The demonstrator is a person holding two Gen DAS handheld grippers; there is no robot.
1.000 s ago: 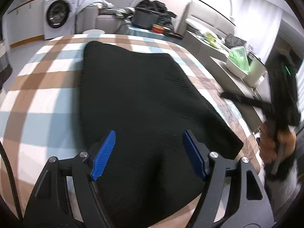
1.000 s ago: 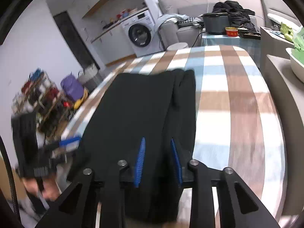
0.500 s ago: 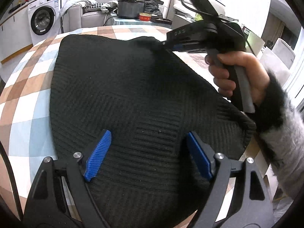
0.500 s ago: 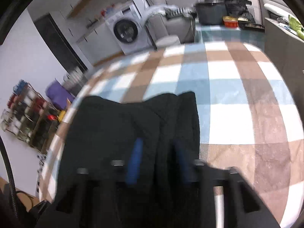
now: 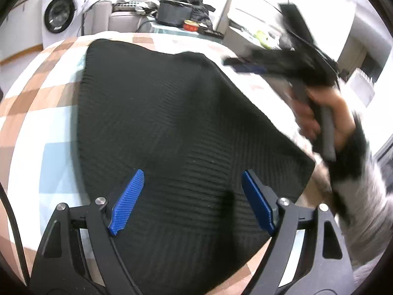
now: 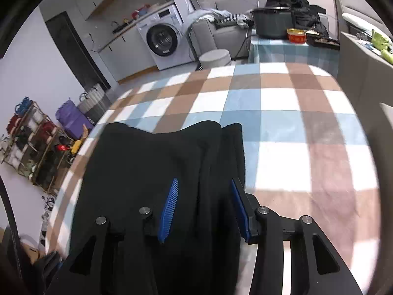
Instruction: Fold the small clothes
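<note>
Black knit garment (image 5: 172, 127) lies flat on the checked table (image 6: 282, 103), left gripper (image 5: 191, 204) spread wide above it, right gripper (image 6: 203, 209) just reopening astride its folded edge; risk: a pad snags and undoes the fold.

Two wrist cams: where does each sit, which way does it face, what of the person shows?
Left wrist: on the left gripper, angled down at the black knit; shows its open jaws, the right hand and its sleeve.
Right wrist: on the right gripper, angled down over the knit's folded edge; jaws just opened, no hand visible.
Shared: knit, checked cloth, washer.
</note>
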